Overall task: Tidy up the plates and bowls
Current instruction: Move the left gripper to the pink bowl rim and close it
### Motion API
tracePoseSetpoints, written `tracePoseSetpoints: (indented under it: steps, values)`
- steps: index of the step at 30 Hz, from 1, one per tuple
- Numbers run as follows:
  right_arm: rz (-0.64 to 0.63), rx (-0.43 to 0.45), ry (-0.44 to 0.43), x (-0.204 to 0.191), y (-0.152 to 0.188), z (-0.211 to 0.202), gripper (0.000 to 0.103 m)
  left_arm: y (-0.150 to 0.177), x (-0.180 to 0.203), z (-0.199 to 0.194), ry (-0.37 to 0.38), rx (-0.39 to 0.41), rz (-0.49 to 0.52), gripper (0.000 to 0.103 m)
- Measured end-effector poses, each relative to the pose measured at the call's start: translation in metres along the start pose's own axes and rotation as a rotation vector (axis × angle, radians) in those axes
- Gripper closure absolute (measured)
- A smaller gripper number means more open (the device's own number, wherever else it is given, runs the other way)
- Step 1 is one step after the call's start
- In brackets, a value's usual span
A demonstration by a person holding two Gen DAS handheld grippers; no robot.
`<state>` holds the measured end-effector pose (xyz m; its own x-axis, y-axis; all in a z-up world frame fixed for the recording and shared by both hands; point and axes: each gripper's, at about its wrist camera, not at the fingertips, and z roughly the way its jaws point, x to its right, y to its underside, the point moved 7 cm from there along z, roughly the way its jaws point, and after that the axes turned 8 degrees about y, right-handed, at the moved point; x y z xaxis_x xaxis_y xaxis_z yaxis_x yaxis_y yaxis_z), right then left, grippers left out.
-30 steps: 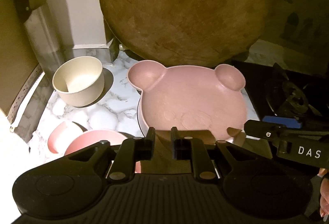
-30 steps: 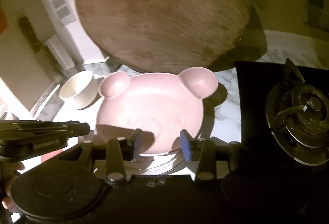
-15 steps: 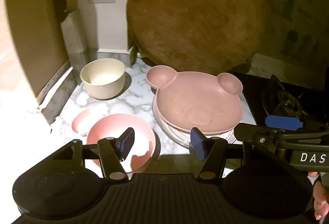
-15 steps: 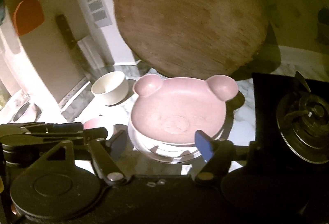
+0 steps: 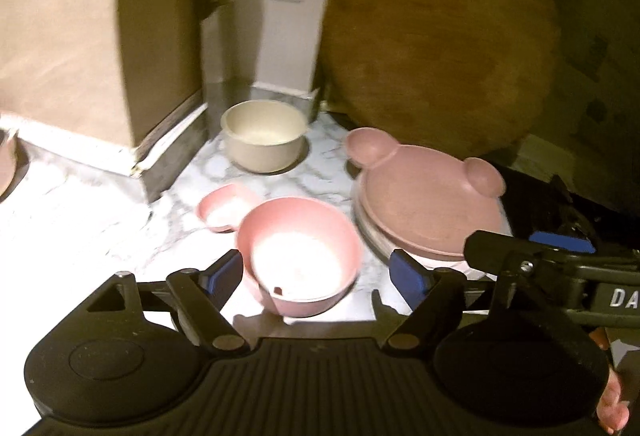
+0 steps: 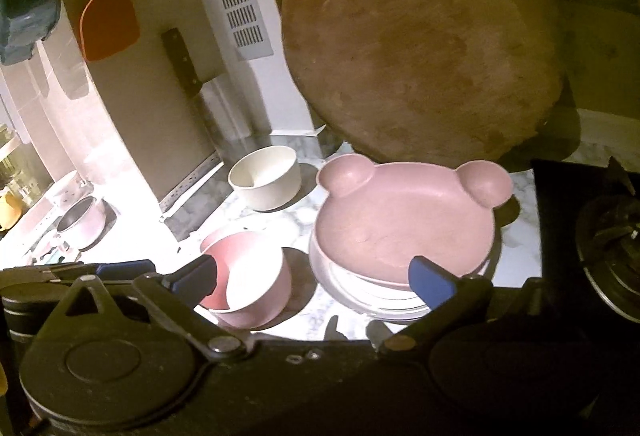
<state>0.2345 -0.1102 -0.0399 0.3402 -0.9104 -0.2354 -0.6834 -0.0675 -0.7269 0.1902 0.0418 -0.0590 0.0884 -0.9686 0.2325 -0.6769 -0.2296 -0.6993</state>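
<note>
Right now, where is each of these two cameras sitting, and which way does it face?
Left wrist view: on the left gripper, looking down over its open fingers at the pink bowl and cream bowl; the right gripper pokes in at right, fingertips below it.
Right wrist view: on the right gripper, open, facing the bear plate stacked on a white plate; the left gripper shows at left.
Shared: both bowls, the bear plate, the round wooden board, the marble counter.
</note>
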Motion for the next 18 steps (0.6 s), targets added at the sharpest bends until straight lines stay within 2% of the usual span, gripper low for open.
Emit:
tracePoseSetpoints:
  steps: [4,10,18]
  values:
    - [0.016,-0.047,-0.023,-0.012,0.003,0.012,0.001,0.0,-0.024,0.005,-0.026,-0.011,-0.066,0.023]
    - [0.046,-0.131,-0.007,-0.021,0.01,0.042,0.001,0.005,-0.05,0.028,-0.067,-0.064,-0.152,0.023]
    - [0.077,-0.246,0.035,-0.026,0.023,0.088,0.012,0.012,-0.078,0.06,-0.105,-0.12,-0.235,0.023]
